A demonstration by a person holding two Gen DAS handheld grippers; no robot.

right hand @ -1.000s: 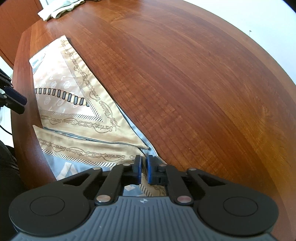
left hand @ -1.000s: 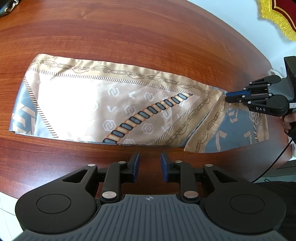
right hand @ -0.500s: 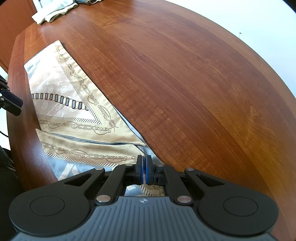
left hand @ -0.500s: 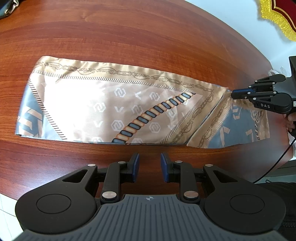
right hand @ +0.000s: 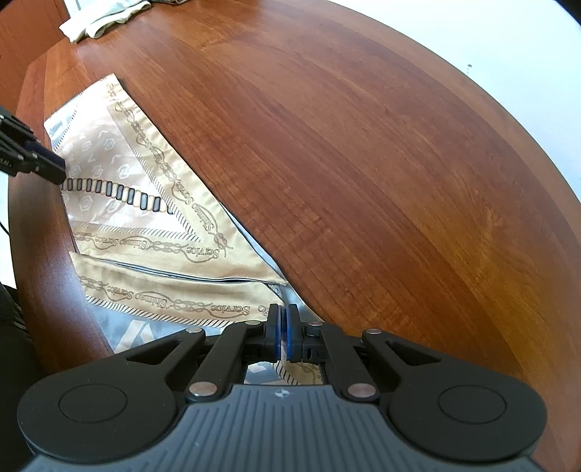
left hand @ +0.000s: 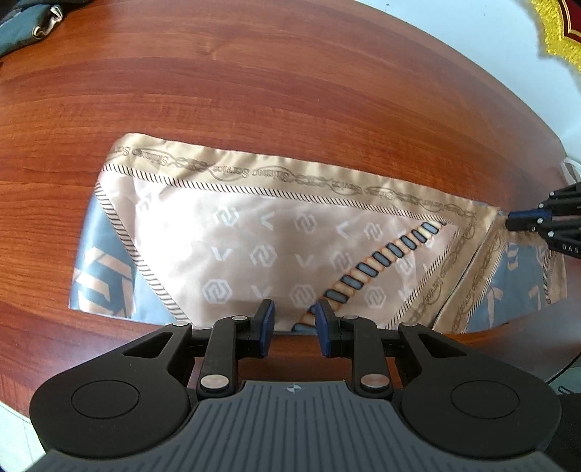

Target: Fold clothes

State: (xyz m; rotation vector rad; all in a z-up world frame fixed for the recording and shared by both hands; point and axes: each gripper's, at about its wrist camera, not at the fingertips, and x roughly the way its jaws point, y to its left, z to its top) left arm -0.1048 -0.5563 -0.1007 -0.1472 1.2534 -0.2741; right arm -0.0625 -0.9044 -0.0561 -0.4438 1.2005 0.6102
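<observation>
A glossy beige scarf (left hand: 276,239) lay flat on our reddish wooden table (left hand: 290,90), bare wood beyond its far edge. Our left gripper (left hand: 293,328) hovered open at its near edge. Our right gripper (right hand: 282,332) pinched its folded corner.

Table (right hand: 363,163) beyond scarf (left hand: 254,232) bare, passable; pale cloth pile (right hand: 105,21) at far corner.

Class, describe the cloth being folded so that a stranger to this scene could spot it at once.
On the reddish wooden table, look near the front edge for the flat scarf. It is satiny beige and grey-blue, bordered with chain-and-script print and crossed by a dark oval-link stripe, unlike the plain pale cloth bundled at the far end.
</observation>
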